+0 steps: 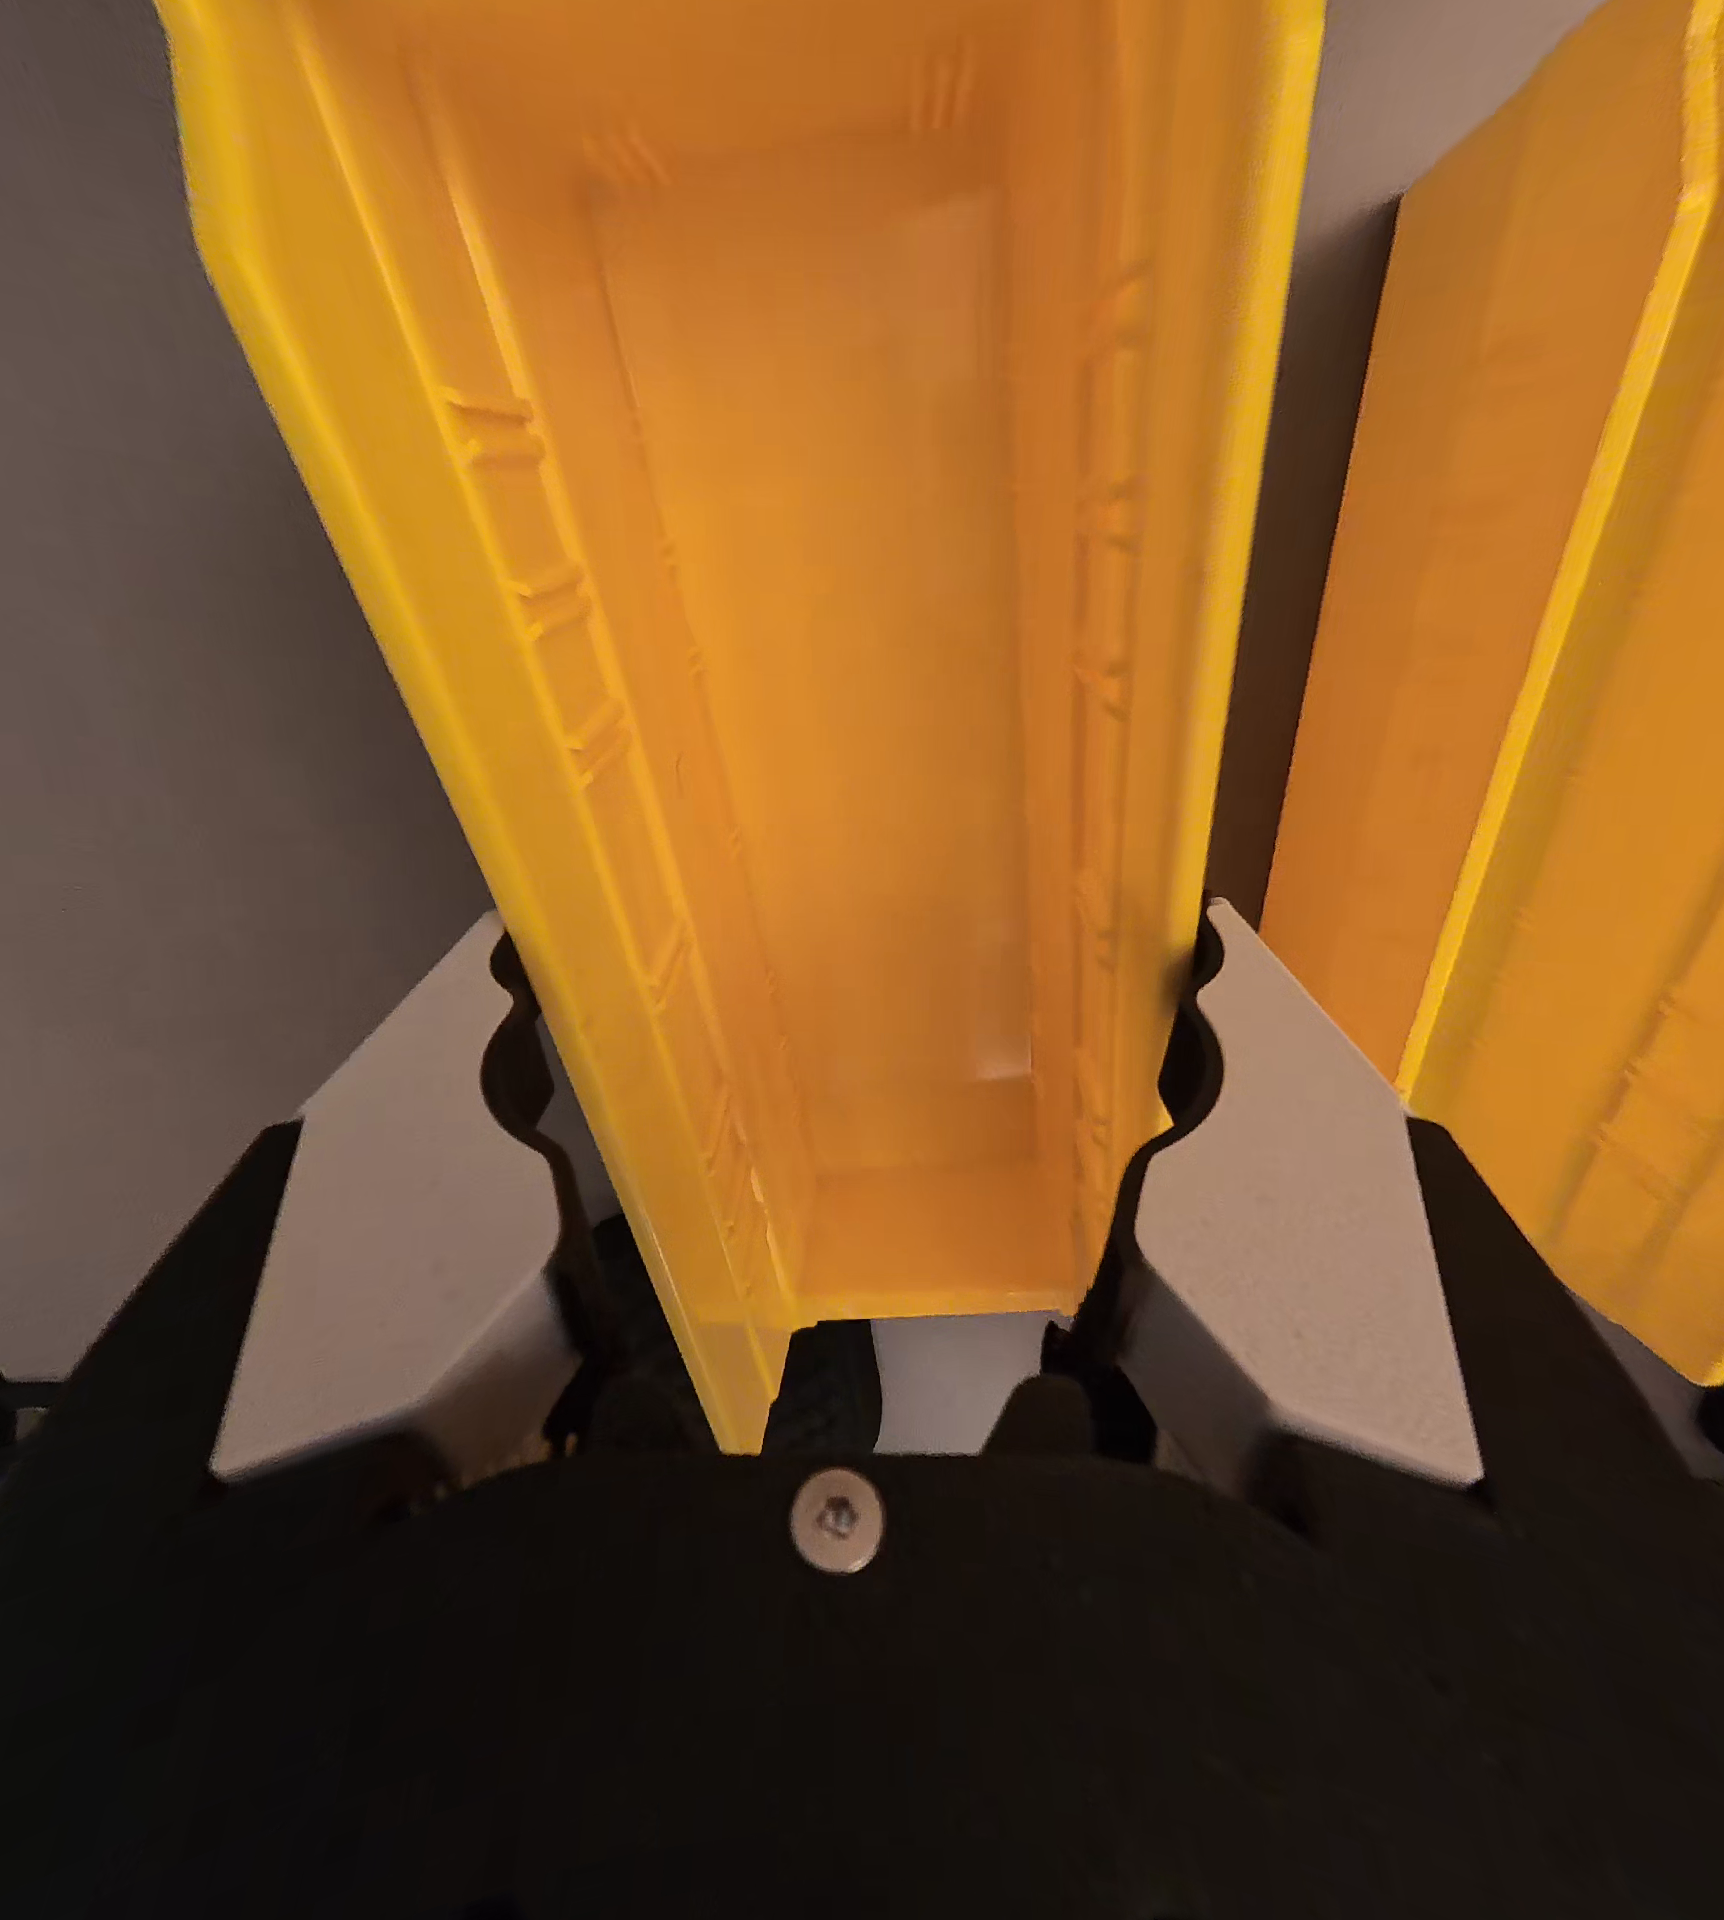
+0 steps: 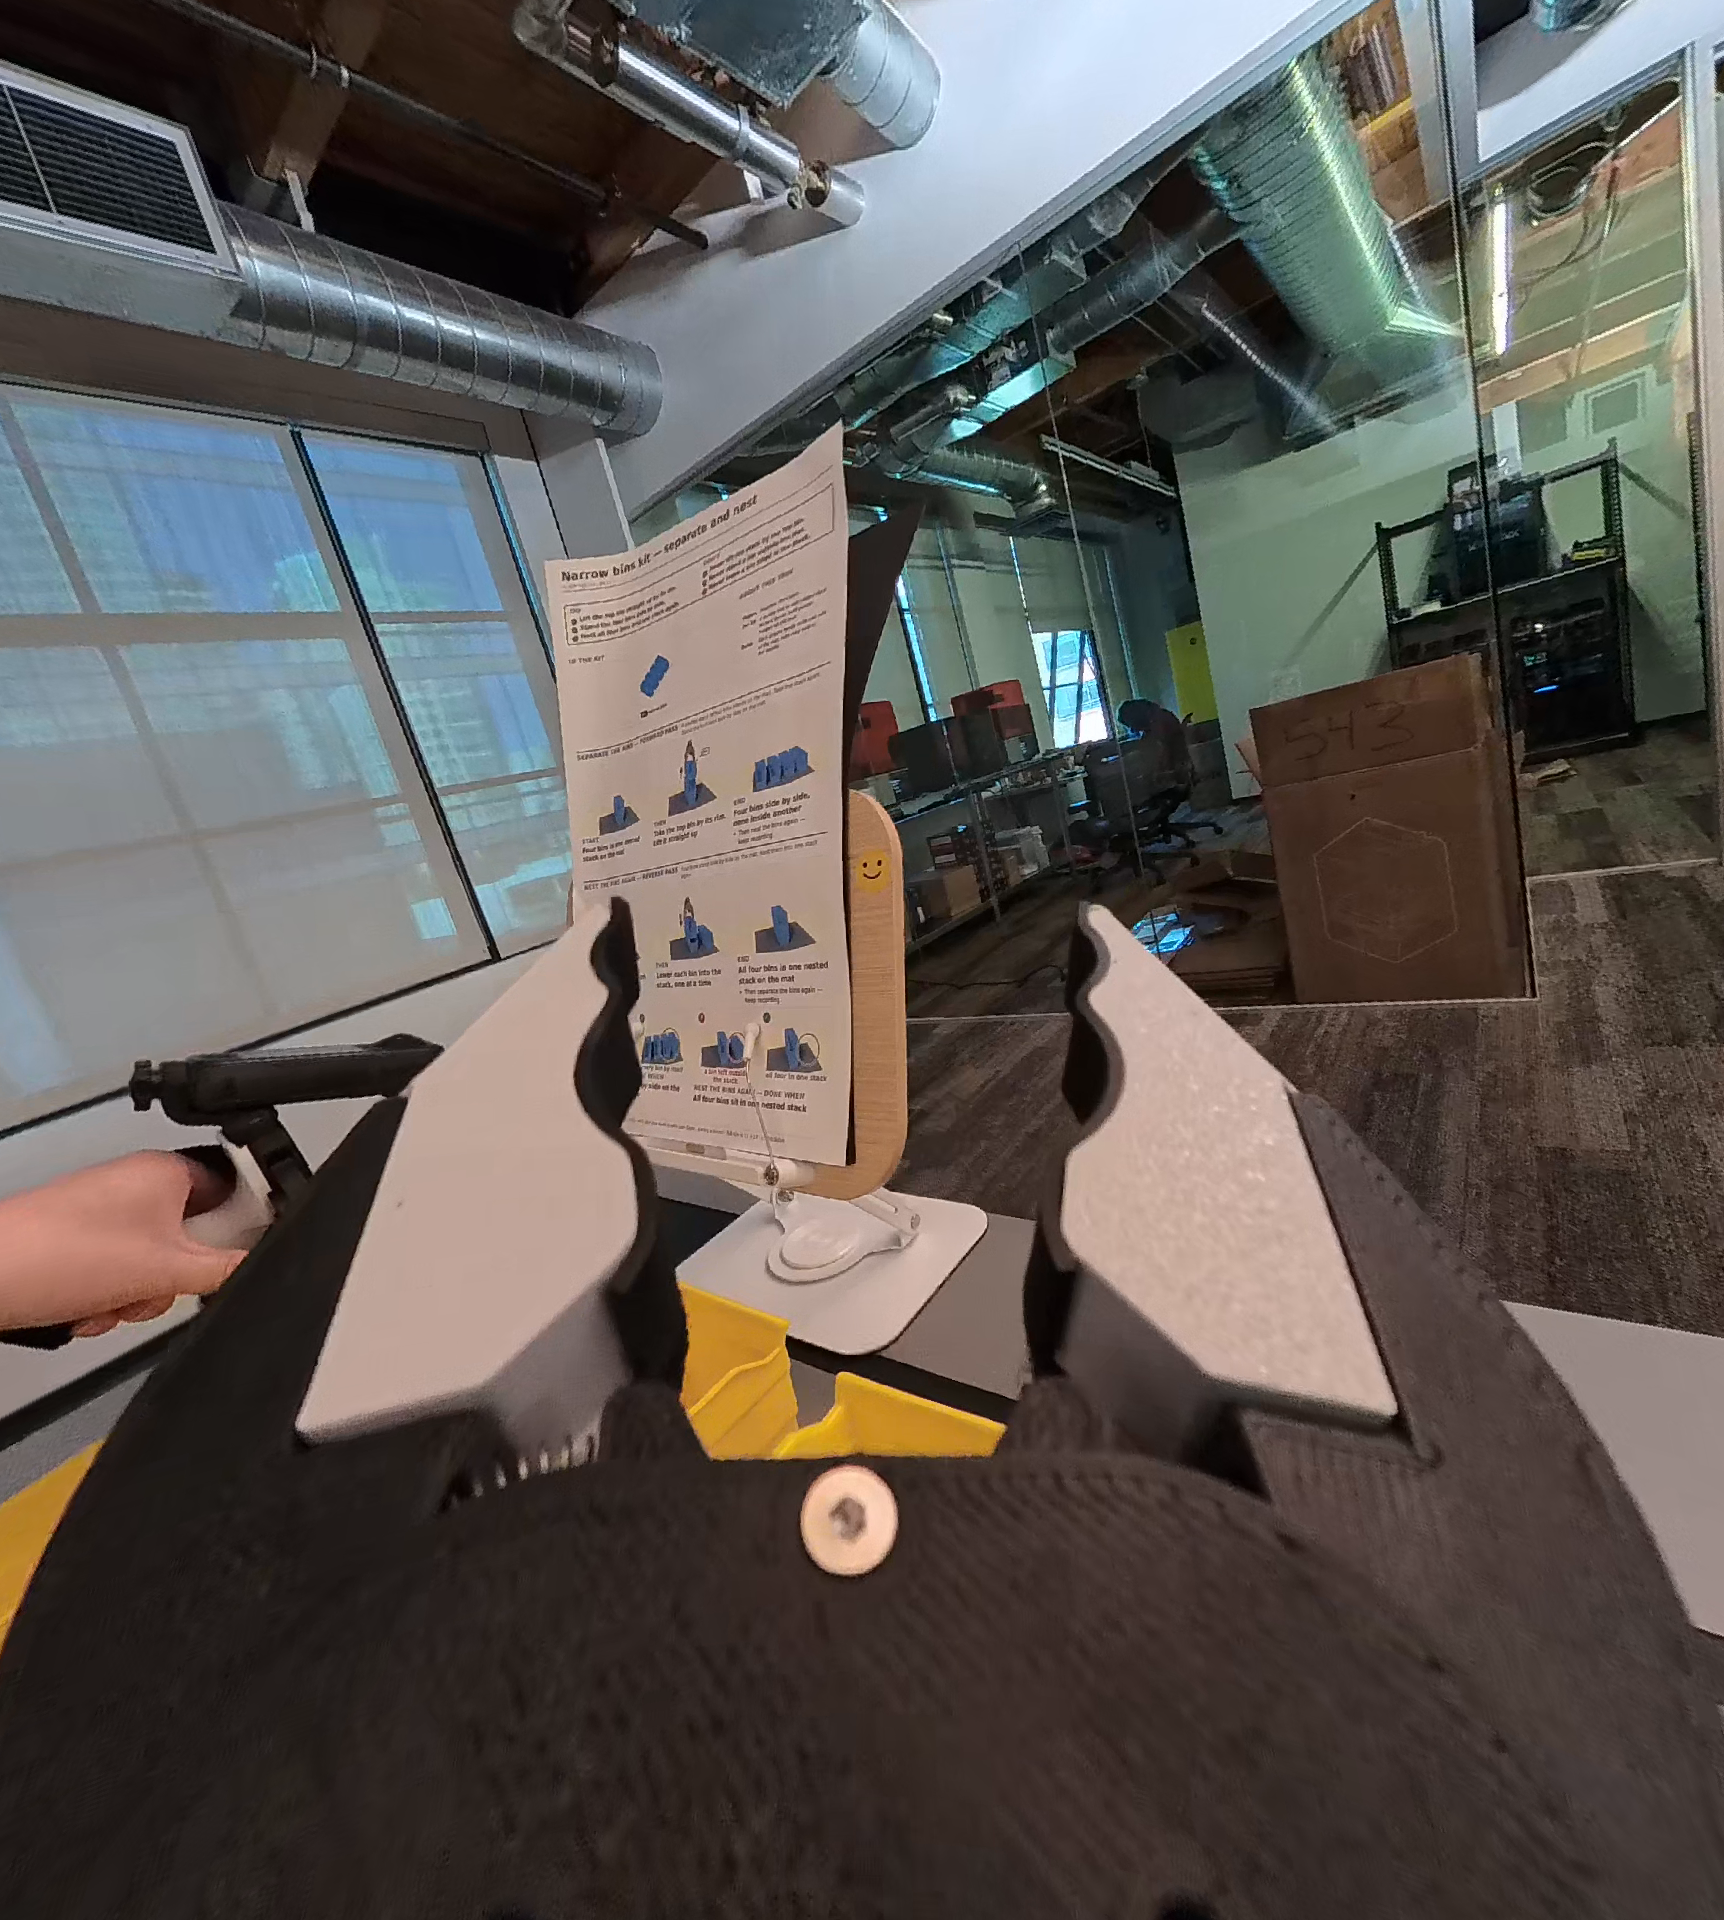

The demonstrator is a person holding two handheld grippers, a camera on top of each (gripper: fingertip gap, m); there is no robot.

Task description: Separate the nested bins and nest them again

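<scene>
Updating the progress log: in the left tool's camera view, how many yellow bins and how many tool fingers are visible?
Yellow bins: 2, one between the fingers of the left tool, one beside it on the right.
Tool fingers: 2.
Total: 4.

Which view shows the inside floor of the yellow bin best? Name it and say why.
The left wrist view: the yellow bin fills it, open side toward the camera, its floor and ribbed walls plain between the left claw. The right wrist view shows only yellow bin rims low behind the right claw, no floor.
</scene>
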